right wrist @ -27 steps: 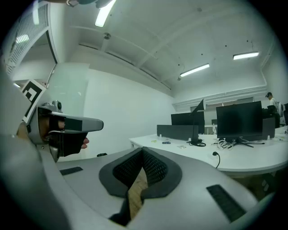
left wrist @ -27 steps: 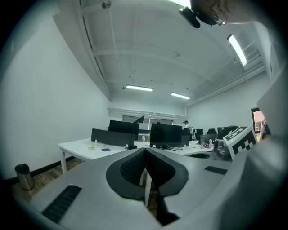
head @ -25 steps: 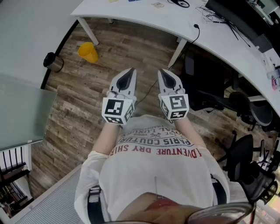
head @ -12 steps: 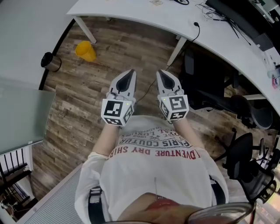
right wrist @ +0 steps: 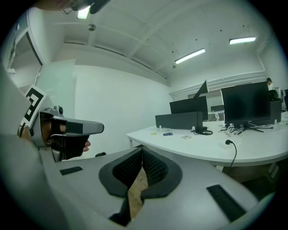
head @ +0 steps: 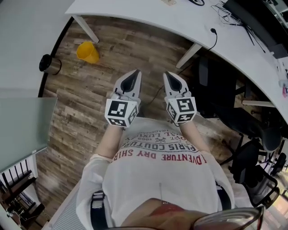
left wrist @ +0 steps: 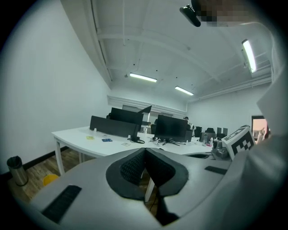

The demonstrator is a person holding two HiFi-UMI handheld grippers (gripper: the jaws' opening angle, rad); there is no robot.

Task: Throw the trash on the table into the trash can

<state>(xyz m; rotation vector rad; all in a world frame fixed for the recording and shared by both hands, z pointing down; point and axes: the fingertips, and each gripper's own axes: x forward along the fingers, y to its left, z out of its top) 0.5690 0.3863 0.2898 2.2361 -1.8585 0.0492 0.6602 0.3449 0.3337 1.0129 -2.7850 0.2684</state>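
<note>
- A lidded steel cylindrical trash can (head: 48, 64) stood by the wall at far left, with a tipped yellow plastic container (head: 88, 52) near it.
- The left gripper (head: 134, 74) and right gripper (head: 168, 75) were clenched shut and empty, over open wooden floor (head: 90, 103).
- The approach was judged in hand. Small flat scraps of trash (left wrist: 106, 139) lay on the curved white table (head: 148, 11), well apart, so the jaws would need opening.
- Room was narrowed at right by a white table leg (head: 191, 55) and black office chairs (head: 252, 157).
</note>
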